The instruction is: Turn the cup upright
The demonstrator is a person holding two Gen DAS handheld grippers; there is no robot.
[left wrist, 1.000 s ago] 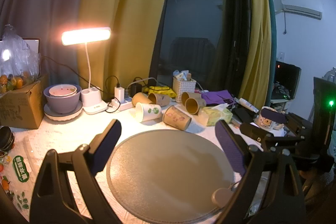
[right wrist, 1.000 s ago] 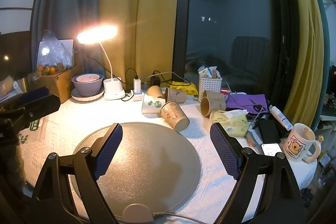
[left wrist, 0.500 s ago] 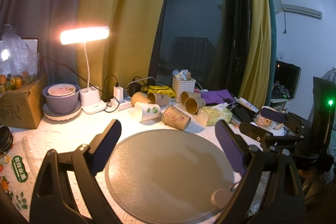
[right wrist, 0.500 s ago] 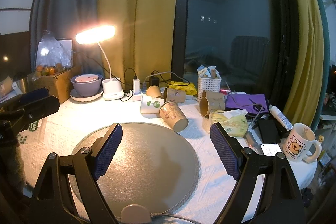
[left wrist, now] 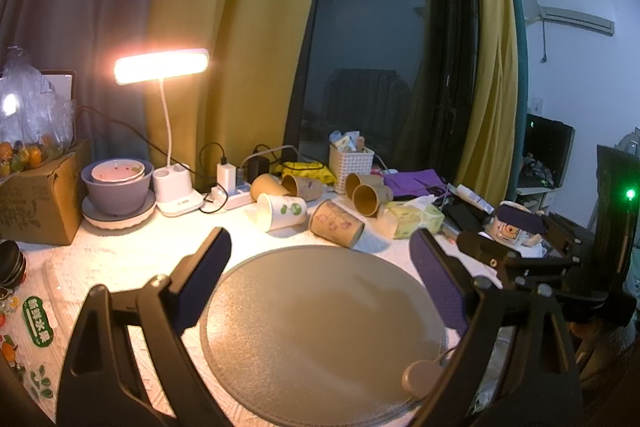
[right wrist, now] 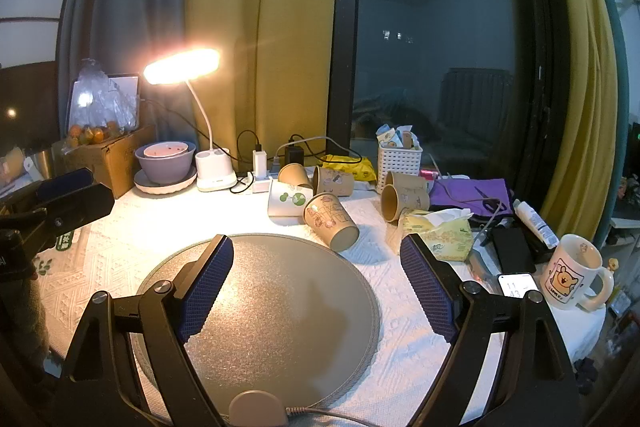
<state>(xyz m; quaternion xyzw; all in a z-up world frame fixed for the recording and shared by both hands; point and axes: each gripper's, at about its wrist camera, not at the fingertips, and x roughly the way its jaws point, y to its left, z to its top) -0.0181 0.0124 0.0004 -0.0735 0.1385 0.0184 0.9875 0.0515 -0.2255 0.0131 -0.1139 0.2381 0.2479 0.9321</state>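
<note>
Two grippers hover over a round grey mat [right wrist: 276, 311] on a white-clothed tabletop [right wrist: 404, 315], each with its fingers spread wide and holding nothing: the left gripper [left wrist: 320, 275] seen from its own camera, the right gripper [right wrist: 316, 275] from its own. The left gripper also shows at the left edge of the right wrist view, and the right gripper at the right edge of the left wrist view. Several paper cups lie on their sides beyond the far edge of the mat. Nearest is a brown printed cup [right wrist: 331, 222], tipped over just beside the mat's far rim, its base pointing toward the mat; touching it on the left lies a white cup with green leaves [right wrist: 289, 202]. More brown cups [right wrist: 404, 195] lie farther back, near a white slatted basket [right wrist: 400, 155] toward the tabletop's far edge. A lit desk lamp [right wrist: 182, 67] glows over the far left corner, beside a purple bowl [right wrist: 165, 163] stacked on a plate and a cardboard box [right wrist: 108, 153]. A yellow tissue pack [right wrist: 436, 233] lies to the right of the cups, and a cartoon mug [right wrist: 572, 271] stands upright near the right edge beside a phone [right wrist: 516, 283].
</note>
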